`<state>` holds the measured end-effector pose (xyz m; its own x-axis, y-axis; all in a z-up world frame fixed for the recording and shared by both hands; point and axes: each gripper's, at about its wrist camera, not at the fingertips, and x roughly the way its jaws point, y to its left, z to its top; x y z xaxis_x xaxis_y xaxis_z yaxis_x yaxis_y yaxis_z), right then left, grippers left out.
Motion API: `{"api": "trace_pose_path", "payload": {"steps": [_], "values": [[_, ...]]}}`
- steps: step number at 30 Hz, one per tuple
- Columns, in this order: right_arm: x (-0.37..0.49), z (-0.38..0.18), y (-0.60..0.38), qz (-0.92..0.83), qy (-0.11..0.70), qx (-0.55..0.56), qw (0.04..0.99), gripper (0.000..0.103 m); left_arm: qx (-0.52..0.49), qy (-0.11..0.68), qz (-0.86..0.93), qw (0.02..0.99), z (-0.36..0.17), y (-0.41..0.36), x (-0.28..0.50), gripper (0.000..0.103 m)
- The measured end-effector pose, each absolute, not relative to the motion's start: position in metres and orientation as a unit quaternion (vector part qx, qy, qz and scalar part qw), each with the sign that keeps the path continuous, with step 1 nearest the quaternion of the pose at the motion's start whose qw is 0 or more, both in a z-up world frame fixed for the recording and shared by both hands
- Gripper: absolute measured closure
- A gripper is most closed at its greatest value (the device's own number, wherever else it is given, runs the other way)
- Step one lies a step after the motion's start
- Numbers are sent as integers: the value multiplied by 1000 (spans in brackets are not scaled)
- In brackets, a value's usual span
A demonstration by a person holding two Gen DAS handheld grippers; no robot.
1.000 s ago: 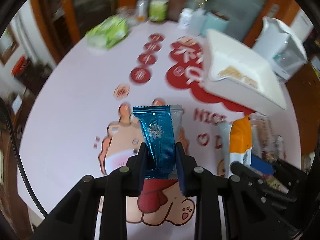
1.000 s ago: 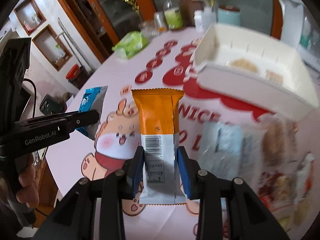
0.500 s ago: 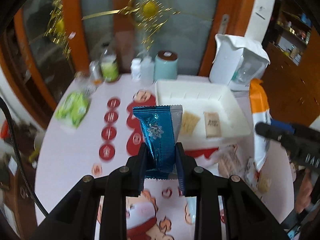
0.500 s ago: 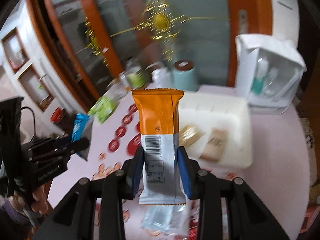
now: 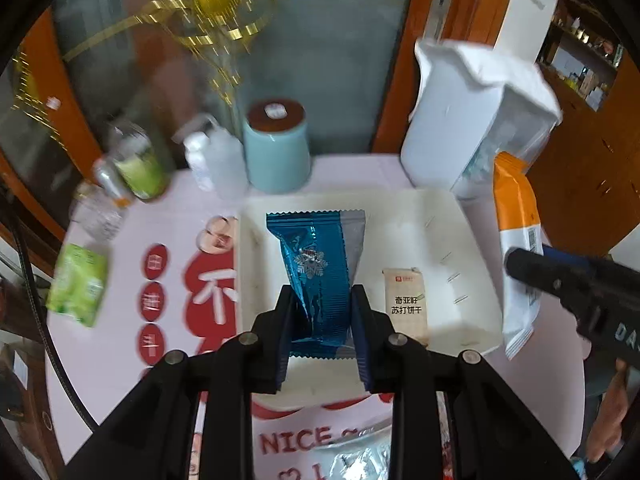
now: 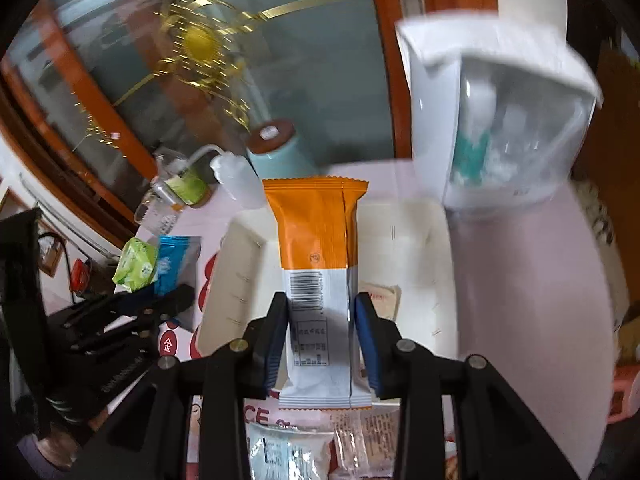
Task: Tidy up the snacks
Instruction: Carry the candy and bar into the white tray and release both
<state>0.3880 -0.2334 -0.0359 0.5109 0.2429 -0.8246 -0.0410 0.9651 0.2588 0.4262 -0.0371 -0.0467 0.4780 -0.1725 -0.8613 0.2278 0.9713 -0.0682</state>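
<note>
My left gripper (image 5: 320,300) is shut on a blue foil snack packet (image 5: 316,268) and holds it upright above the white tray (image 5: 452,216). A beige cracker packet (image 5: 405,304) lies in the tray. My right gripper (image 6: 322,306) is shut on an orange and white snack packet (image 6: 316,240), also over the tray (image 6: 416,236). The right gripper shows in the left wrist view (image 5: 520,262) at the tray's right edge. The left gripper shows in the right wrist view (image 6: 176,298) at the tray's left side.
A white jug (image 5: 472,120), a light blue canister (image 5: 276,152), small bottles (image 5: 136,164) and a green packet (image 5: 78,284) stand around the tray on the pink printed tablecloth (image 5: 120,344). Several loose snack packets (image 6: 320,448) lie at the near edge.
Both grippers have moved forward with their packets and now hover over the white tray, which looks closer than before.
</note>
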Motion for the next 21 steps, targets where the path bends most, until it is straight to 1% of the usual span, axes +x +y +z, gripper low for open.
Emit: {"api": "trace_pose_path", "payload": {"steps": [6,10,11,13,14,15,16,17,19,20,21], "values": [[421,-92,-243,64,528,138,835,68,55,528,-94,842,-107,-62,459,78],[440,-114,-243,54,535,135,832,67,59,539,-81,836,-133,-72,477,77],[445,-118,-243,51,534,130,834,67,63,541,-78,835,-139,-75,481,76],[452,-126,-241,37,532,116,838,66,68,543,-65,834,-148,-77,489,68],[454,-129,-240,31,533,110,838,66,67,546,-55,833,-153,-77,492,49],[456,-132,-237,30,536,105,837,65,65,549,-48,832,-156,-76,496,24],[459,-137,-235,32,541,100,835,65,58,549,-42,832,-160,-75,498,17],[460,-142,-233,35,544,95,833,64,52,549,-41,833,-161,-73,500,15],[461,-147,-232,39,546,92,832,63,38,555,-45,830,-166,-70,504,14],[461,-149,-232,39,542,91,835,60,35,558,-46,828,-168,-69,505,14],[460,-150,-234,38,537,88,838,53,31,561,-48,826,-171,-67,507,14]]}}
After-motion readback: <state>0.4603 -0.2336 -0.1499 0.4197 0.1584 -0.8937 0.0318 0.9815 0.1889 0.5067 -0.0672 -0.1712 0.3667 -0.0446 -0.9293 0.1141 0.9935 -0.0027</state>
